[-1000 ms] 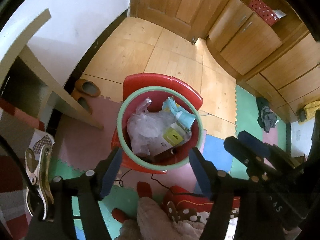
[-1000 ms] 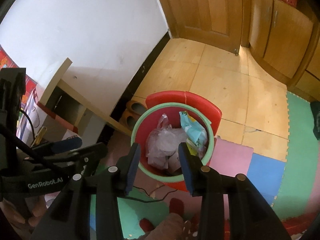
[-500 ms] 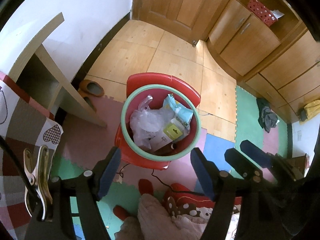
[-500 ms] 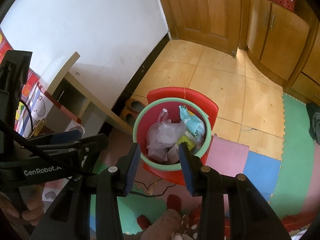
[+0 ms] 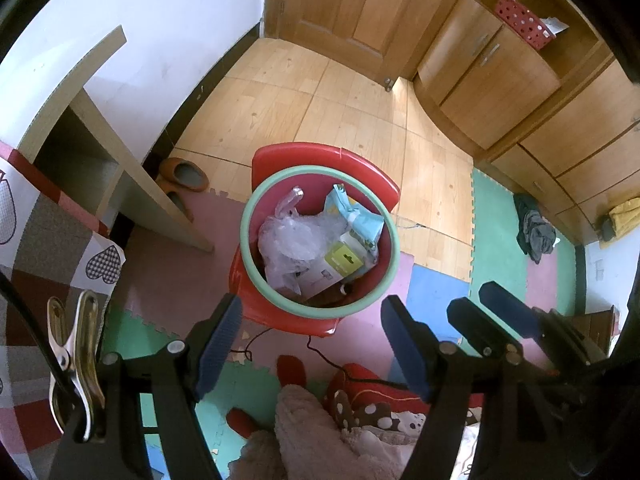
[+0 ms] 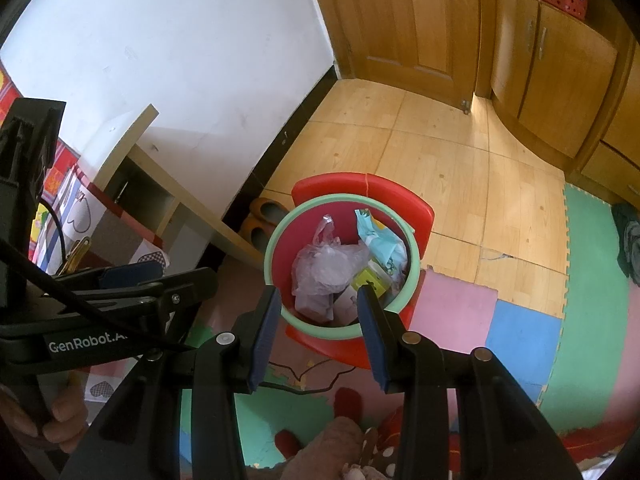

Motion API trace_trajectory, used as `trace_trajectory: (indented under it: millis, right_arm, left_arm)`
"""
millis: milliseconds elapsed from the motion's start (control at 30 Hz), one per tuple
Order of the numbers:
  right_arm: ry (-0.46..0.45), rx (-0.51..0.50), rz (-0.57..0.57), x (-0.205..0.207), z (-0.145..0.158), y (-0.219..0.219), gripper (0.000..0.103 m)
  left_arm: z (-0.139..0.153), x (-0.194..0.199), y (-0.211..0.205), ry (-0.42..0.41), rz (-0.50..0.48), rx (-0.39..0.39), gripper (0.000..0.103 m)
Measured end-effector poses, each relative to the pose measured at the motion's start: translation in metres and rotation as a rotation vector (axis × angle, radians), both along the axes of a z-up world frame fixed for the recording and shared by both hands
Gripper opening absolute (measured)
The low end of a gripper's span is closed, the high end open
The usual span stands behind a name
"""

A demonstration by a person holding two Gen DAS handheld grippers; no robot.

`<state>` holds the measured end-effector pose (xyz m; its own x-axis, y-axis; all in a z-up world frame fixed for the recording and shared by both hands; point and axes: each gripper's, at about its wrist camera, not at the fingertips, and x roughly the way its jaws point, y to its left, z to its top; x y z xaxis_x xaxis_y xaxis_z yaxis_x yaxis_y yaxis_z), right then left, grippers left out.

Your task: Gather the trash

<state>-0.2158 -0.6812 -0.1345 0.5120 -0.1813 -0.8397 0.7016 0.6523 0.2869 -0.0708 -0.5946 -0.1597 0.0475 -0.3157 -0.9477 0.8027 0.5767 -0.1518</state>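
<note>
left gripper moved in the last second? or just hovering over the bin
Yes. In the left wrist view the trash bin has shrunk and more of the wooden door shows, so the left gripper pulled up and away from the bin. Jaws open, empty.

1. Home, a lived-in room: wooden door (image 5: 360, 12), built-in wooden cabinets (image 5: 492, 76), tiled floor.
2. Coloured foam play mats (image 5: 436, 292), slippers (image 5: 184, 172) by wall, clothes heap (image 5: 534, 232), full red trash bin (image 5: 320, 240).

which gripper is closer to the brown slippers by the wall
Left. The left gripper hangs on the slippers' side of the red bin; the right gripper is on the far side.
</note>
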Motion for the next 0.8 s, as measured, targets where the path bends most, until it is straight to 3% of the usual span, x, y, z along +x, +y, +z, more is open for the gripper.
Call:
trace_trajectory:
  millis: [800]
  right_arm:
    - [0.007,0.010,-0.008,-0.0023,-0.0065,0.0013,0.041]
  left_arm:
    - [-0.0027,-0.0034,0.0061,-0.003,-0.001,0.015,0.075]
